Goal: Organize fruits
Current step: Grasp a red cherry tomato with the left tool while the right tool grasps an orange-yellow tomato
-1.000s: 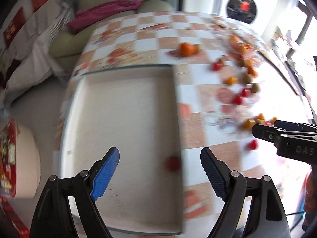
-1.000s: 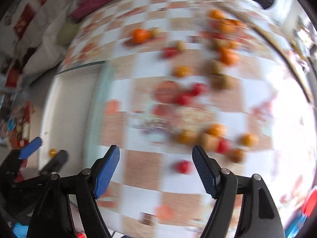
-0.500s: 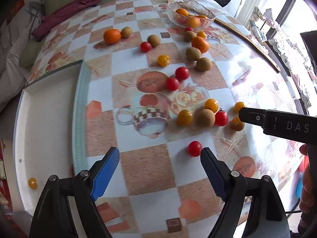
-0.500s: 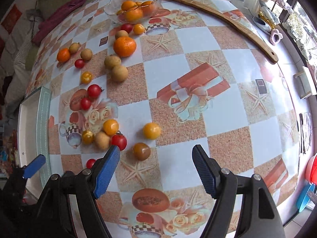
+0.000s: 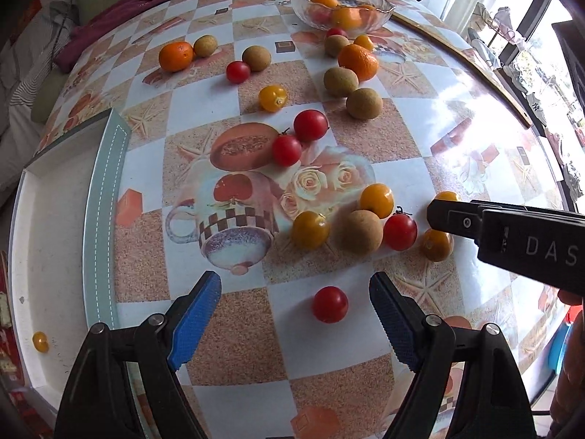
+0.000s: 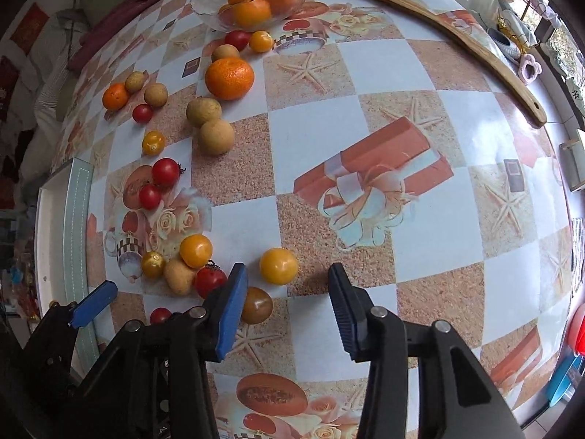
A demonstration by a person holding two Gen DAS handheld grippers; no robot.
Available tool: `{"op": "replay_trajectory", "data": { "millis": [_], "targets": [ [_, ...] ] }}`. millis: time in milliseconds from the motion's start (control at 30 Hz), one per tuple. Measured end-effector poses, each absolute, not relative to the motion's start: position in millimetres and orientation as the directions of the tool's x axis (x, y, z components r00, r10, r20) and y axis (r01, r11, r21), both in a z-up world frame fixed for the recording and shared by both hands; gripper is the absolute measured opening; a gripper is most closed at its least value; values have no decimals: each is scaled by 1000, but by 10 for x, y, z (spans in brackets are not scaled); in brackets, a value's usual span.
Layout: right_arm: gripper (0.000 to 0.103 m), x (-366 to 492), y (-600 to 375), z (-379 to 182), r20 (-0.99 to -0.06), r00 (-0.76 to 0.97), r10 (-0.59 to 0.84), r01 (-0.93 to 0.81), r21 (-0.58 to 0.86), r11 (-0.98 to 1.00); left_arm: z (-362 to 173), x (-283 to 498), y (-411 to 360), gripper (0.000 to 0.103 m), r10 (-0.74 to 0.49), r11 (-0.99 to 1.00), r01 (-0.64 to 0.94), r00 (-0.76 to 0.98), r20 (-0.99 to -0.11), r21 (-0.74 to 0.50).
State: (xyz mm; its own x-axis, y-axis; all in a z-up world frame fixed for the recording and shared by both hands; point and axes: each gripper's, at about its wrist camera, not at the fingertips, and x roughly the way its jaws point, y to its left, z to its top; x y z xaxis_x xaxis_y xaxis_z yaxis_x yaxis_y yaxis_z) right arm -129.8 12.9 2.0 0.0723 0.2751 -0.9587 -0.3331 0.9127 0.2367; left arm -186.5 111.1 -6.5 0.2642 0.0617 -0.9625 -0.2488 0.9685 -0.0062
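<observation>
Several red and yellow cherry tomatoes, brown longans and oranges lie scattered on the patterned table. My left gripper is open and empty, with a lone red tomato between its fingers, slightly right of the middle. My right gripper is open and empty over a yellow tomato; a darker orange tomato sits by its left finger. A cluster of tomatoes and one longan lies just ahead of the left gripper. A glass bowl at the far side holds oranges.
A white tray with a pale green rim stands at the table's left and holds one yellow tomato. A curved wooden stick lies along the far right edge. A sofa with a magenta cloth is beyond the table.
Both grippers have swung right from the tray to the fruit and moved closer. The left now frames the lone red tomato; the right has closed in on the yellow tomato.
</observation>
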Motion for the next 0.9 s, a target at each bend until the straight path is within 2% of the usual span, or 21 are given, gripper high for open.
{"op": "replay_trajectory", "data": {
  "millis": [33,67,167,233,300,333,400,533,900],
  "targets": [
    [44,-1304,144,19,-958,68,280,-338,242,909,-73,-1857,1102,78,64,969,-248,261,-963,-3],
    [43,-1305,171,14,-957,65,282,-342,244,907,-91,-1851,1091,67,69,969,-246,250,-966,5],
    [41,-1308,230,10,-958,67,280,-353,240,905,-106,-1839,1092,66,71,966,-259,240,-968,6],
    [37,-1301,233,10,-957,66,281,-348,242,906,-99,-1841,1095,59,50,966,-257,246,-968,-16],
    [24,-1289,223,2,-956,65,285,-336,248,909,-79,-1843,1084,41,45,970,-241,257,-965,-19],
    [23,-1285,215,-1,-954,62,293,-328,258,909,-71,-1847,1073,36,39,973,-230,262,-964,-23],
    [23,-1270,236,-11,-953,60,298,-318,265,910,-59,-1857,1078,17,26,973,-226,267,-963,-36],
    [23,-1287,236,24,-952,75,298,-324,260,910,-7,-1905,1215,17,-45,957,-264,286,-957,-124],
    [23,-1450,149,174,-949,96,302,-324,257,910,147,-2112,1439,18,-72,949,-271,312,-948,-161]
  ]
}}
